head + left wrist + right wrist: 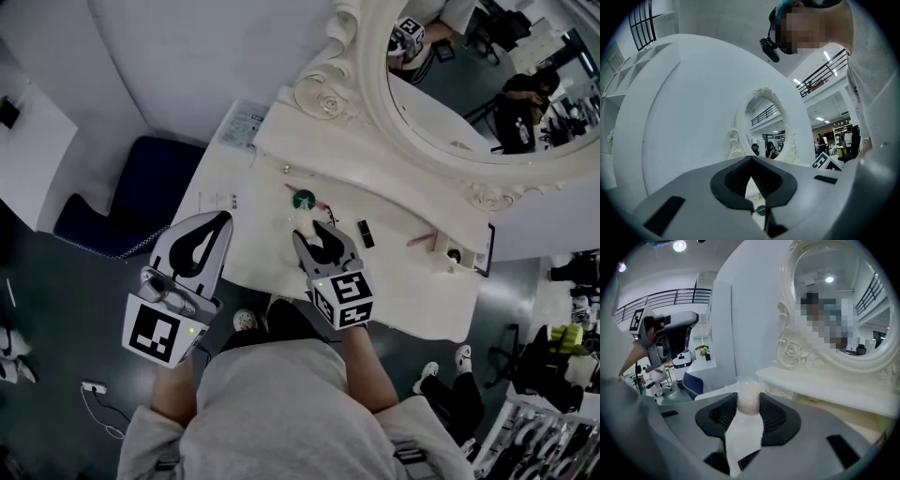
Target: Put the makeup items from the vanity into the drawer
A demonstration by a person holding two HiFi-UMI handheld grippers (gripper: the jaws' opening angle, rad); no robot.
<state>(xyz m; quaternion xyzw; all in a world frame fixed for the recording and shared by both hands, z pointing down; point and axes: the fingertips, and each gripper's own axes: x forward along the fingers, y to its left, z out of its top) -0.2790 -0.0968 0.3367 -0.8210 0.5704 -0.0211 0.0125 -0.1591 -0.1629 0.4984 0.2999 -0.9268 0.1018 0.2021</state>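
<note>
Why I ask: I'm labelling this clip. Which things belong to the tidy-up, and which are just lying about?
Job: pale rounded item held in the right gripper; green round item; black tube; pink stick; vanity.
Lying about: printed leaflet; blue seat; mirror.

Soft overhead light is falling evenly. A ceiling lamp is glaring at eleven o'clock; fisheye corners are darkening.

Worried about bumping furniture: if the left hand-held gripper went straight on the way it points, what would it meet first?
Likely the carved mirror frame: the left hand-held gripper aims at its lower left side. Nothing nearer shows in that line, though depth is unclear.
</note>
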